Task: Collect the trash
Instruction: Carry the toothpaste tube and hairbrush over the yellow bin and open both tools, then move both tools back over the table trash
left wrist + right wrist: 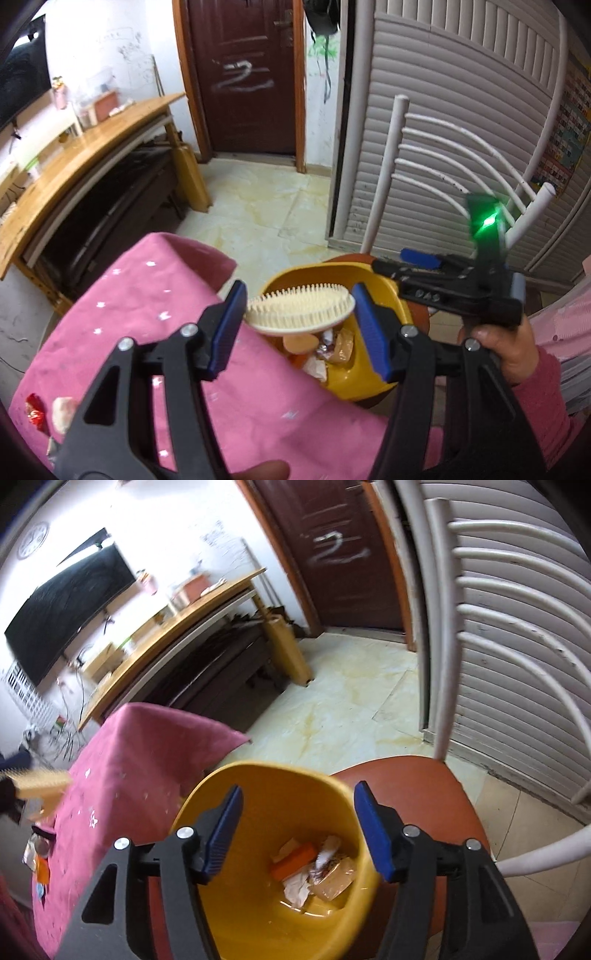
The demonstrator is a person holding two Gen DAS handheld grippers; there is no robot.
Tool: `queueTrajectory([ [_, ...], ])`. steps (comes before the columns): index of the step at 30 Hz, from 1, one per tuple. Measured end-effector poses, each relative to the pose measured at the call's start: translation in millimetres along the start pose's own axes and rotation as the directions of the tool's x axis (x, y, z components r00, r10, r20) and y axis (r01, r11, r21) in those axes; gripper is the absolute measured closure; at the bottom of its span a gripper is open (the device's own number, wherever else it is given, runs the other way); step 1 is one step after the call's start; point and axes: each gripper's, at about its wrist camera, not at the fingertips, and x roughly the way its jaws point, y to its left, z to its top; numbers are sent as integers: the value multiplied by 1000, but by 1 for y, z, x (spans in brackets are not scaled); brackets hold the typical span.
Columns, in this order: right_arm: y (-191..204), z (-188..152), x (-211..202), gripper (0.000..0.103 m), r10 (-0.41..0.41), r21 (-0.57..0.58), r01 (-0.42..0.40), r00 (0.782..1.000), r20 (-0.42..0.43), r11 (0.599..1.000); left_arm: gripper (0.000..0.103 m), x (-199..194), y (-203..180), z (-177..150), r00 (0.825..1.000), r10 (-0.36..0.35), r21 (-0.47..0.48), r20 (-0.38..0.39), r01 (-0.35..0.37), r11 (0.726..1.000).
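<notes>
Pink tablecloth (140, 314), lower left. Yellow bin (266, 794), centre, on orange chair seat (424, 786), holding wrappers (314, 871). Left gripper (299, 321) apparently clamps cream hairbrush (301, 308). Right gripper (297, 830): jaws apart, empty, above bin.

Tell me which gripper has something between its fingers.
The left gripper: a cream hairbrush sits between its blue pads. The right gripper has nothing between its fingers, hanging open over the yellow bin.

Glossy yellow plastic bin (266, 786), pink cloth (122, 295), cream plastic brush (299, 310)
</notes>
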Motion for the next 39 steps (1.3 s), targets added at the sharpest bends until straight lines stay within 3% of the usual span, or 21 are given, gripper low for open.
queueTrajectory([
  [3, -8, 1, -7, 44, -8, 16, 8, 1000, 21, 1000, 46, 20, -4, 4, 999, -7, -13, -35, 6, 1000],
  [5, -10, 2, -8, 44, -10, 18, 10, 1000, 28, 1000, 38, 31, -6, 6, 998, -5, -25, -57, 3, 1000],
  [6, -10, 2, -8, 44, -8, 18, 8, 1000, 29, 1000, 28, 33, -5, 6, 998, -3, -31, -58, 1, 1000],
  [7, -9, 1, -7, 43, -4, 14, 3, 1000, 27, 1000, 26, 35, -5, 6, 998, -2, -40, -56, 0, 999],
  [19, 13, 0, -9, 43, 25, -36, -24, 999, 29, 999, 21, 26, 4, -1, 999, 20, -76, -45, -24, 997],
  [26, 43, -2, -20, 38, 71, -98, -67, 996, 44, 993, 21, -2, 21, -13, 1000, 28, -161, -6, -29, 986],
  [30, 71, -4, -33, 34, 124, -163, -112, 990, 64, 980, 13, -27, 31, -28, 997, 69, -200, 24, -63, 978],
  [39, 137, -18, -48, 27, 247, -304, -226, 969, 30, 926, 12, -90, 80, -78, 976, 207, -317, 62, -177, 932],
])
